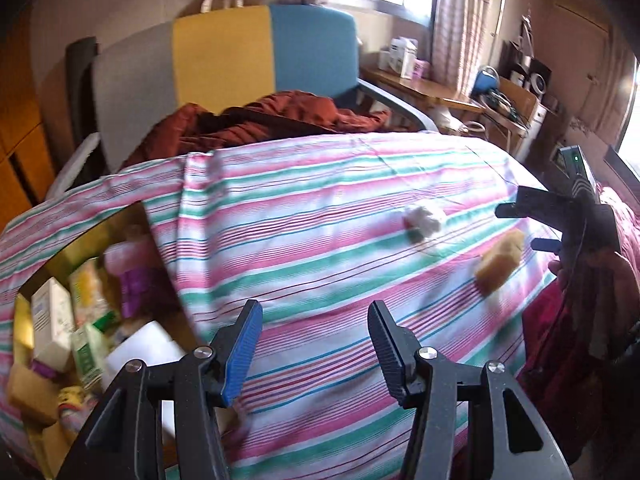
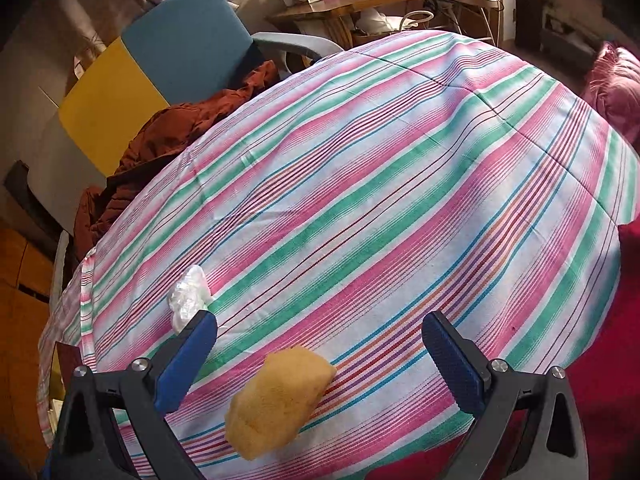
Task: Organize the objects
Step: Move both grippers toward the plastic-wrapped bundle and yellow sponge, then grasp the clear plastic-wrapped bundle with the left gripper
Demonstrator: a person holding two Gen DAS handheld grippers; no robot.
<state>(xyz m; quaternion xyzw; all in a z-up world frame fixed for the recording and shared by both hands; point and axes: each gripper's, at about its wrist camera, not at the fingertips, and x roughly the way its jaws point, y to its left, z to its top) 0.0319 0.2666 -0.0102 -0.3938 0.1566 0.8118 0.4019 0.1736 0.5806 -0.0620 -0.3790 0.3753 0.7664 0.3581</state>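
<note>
Nearest in the right wrist view, the right gripper point(image 2: 320, 364) stands wide with nothing pressed between its blue pads; the yellow sponge point(image 2: 276, 400) lies on the striped cloth point(image 2: 360, 184) between the two fingers but clear of both. It looks like the approach step of a pick: the next move calls for lowering until the pads flank the sponge, then closing gently, since it should squash easily. Just beside the left finger sits a crumpled clear wrapper point(image 2: 190, 296), which the closing finger ought to avoid catching.

In the left wrist view, the left gripper point(image 1: 316, 344) is partly open and empty over bare cloth. To its left, a gap in the cloth shows a bin point(image 1: 24, 320) packed with boxes and bottles, probably where the sponge belongs. Farther off stands a colour-block chair point(image 1: 224, 60) with a rust-coloured garment point(image 1: 280, 116) heaped on it.
</note>
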